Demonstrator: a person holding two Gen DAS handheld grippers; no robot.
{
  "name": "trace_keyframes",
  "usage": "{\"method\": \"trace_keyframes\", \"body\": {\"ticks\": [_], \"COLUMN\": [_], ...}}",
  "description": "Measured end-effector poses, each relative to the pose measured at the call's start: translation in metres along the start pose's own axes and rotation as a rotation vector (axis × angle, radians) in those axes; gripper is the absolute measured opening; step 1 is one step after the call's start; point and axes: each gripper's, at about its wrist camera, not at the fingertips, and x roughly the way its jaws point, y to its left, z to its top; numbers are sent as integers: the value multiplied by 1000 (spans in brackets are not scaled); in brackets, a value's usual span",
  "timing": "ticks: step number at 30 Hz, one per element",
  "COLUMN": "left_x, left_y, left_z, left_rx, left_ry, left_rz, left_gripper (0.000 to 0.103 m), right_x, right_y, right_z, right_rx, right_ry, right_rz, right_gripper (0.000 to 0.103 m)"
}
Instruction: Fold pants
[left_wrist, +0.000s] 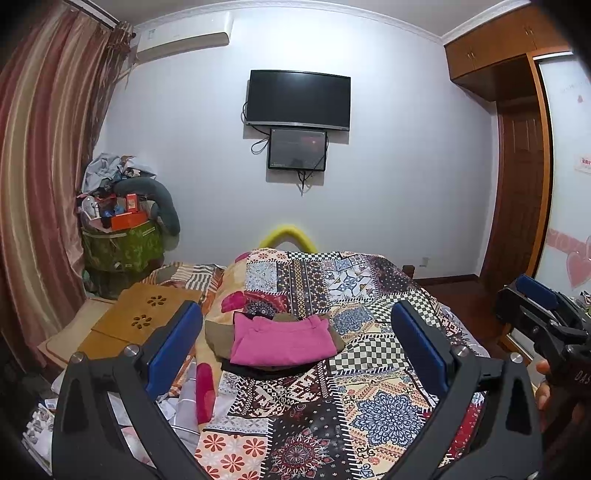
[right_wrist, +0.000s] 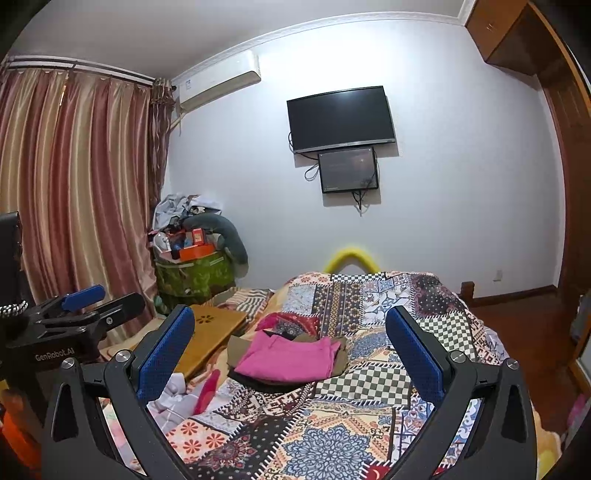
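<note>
The left gripper (left_wrist: 295, 350) hangs above the quilt (left_wrist: 369, 398), jaws wide, holding and touching nothing; the right gripper (right_wrist: 291, 350) likewise, jaws wide and bare; folded pink pants (left_wrist: 282, 341) top a small clothes pile mid-bed, well apart from both.

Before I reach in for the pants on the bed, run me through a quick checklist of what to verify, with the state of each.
1. Left gripper open: ok, jaws spread wide.
2. Right gripper open: ok, also wide and holding nothing.
3. Folded pink garment in view, on top of the stack: ok.
4. Olive-brown garment and black garment beneath it folded: cannot tell, mostly covered.
5. Patchwork patterned bedspread in front of the stack free of obstacles: ok.
6. Which garment is the pants: cannot tell.
</note>
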Motion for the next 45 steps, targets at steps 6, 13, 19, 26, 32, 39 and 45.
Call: {"method": "trace_keyframes", "body": {"ticks": [6,13,19,26,32,39,45], "left_x": [0,-2,-3,-4,-6,-3,-4], "left_y": [-2,-3,-3,-3,-6,-4,-2], "left_z": [-1,-1,0,0,0,-1,-1], "left_rx": [13,18,19,30,51,32,30], "left_ry": [1,-2,-1,-4,-9,11,9], "left_rz": [-6,-12,-16,-30,-32,-44,-41], "left_gripper": [103,103,103,103,103,103,103], "right_x": [-1,-1,0,2,2,2,3], "right_y": [-1,-2,-3,-4,-4,-5,-3], "right_z": [0,1,1,0,-2,-2,-3], "right_rx": [4,1,4,10,3,5,-2], "right_ry": [-4,-6,-4,5,6,8,13], "right_rz": [-3,-9,-12,-15,-19,-16,-17], "right_gripper": [103,103,103,103,103,103,103]}}
